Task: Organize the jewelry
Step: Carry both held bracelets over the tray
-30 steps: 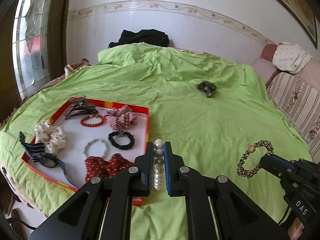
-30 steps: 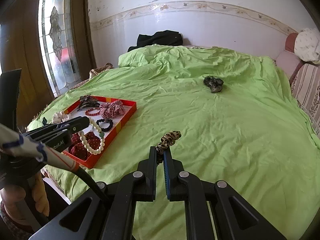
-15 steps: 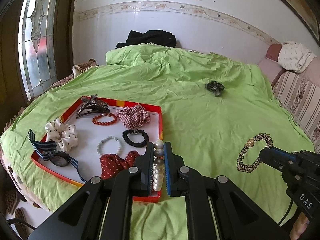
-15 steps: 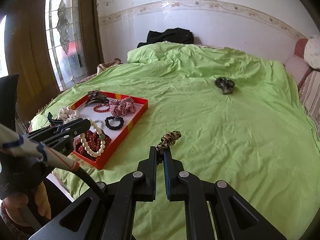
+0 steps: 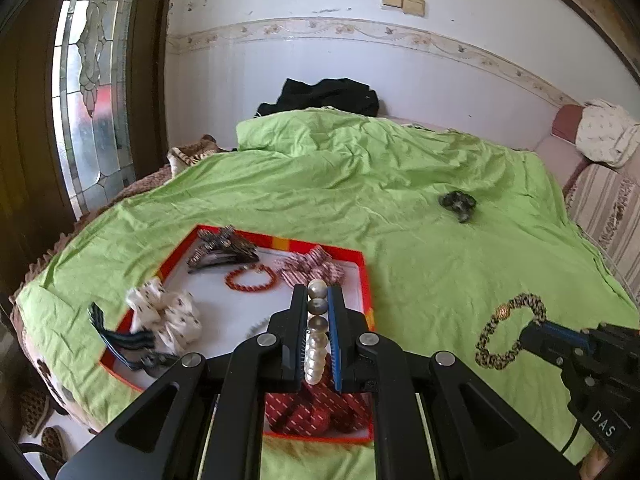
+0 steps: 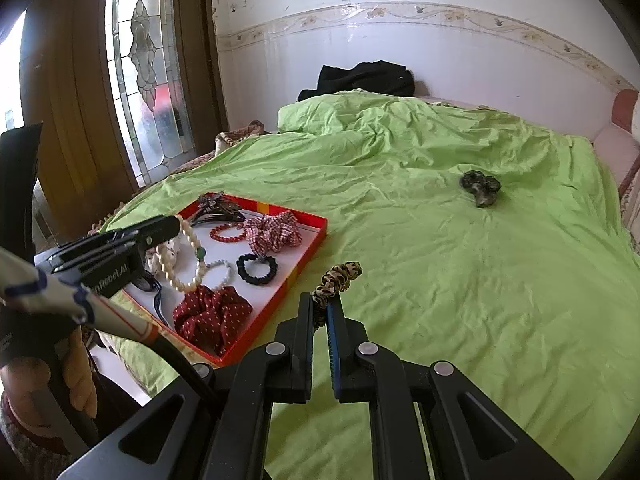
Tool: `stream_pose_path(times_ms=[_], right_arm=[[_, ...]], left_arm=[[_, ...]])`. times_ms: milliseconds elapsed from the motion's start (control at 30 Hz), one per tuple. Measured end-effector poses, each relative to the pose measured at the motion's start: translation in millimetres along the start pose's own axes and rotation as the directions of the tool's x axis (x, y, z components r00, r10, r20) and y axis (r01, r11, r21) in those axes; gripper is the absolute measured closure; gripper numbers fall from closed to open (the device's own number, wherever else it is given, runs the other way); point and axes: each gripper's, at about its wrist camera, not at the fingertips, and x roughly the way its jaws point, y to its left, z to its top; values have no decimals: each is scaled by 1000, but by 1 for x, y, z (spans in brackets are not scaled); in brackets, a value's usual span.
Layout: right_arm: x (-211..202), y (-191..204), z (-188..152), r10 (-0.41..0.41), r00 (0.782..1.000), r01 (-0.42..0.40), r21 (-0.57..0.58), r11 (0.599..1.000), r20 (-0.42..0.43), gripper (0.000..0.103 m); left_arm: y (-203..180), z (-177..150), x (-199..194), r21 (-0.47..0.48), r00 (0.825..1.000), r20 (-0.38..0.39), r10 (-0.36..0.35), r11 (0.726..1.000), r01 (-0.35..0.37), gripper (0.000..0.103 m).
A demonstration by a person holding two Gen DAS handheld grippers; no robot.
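Fingers (image 5: 297, 320) of the left gripper (image 5: 318, 332) are clamped on a pearl bracelet (image 5: 316, 332), pinching a run of beads while the rest of the loop hangs below, over the red tray (image 5: 366, 280) at the bed's (image 5: 400, 208) near left corner. In the right wrist view that loop (image 6: 182, 256) dangles free above the tray's white floor. Pearls are hard, smooth and rounded, so I judge they could roll or slip between flat pads; gripping across several beads at once, as here, looks the safer hold. The string is limp and light.

Right gripper (image 6: 320, 312) fingers are closed on a leopard-print scrunchie (image 6: 338, 278), held up above the green cover just right of the tray. It is soft, springy fabric, nearly weightless, and any point on its ring should do.

Counted: two items in the grippers; one dark scrunchie (image 6: 480, 186) lying alone far up the bed. In the tray I count seven: a dark hair clip (image 6: 218, 208), red bead bracelet (image 6: 228, 232), checked scrunchie (image 6: 274, 232), black hair tie (image 6: 256, 268), pale bead bracelet (image 6: 222, 270), red dotted scrunchie (image 6: 212, 316), and a white dotted scrunchie (image 5: 166, 316). A striped-strap watch (image 5: 132, 344) makes eight.
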Motion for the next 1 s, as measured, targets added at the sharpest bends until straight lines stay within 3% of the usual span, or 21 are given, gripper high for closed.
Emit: stream_pose_path(times_ms=[533,800,1000], right_arm=[[34,12,36,102,995,-102,54,993,-1,95],[49,19,46,112,994,-111,45,993,-19,95],[57,21,52,110,993,-109,25,994,-31,95]], left_arm=[[46,37,62,-8,997,-52,64,998,-64,93],[52,60,80,-26,997,-34,65,997,-66,93],[60,55,91,-43,995,-40,89,995,-91,94]])
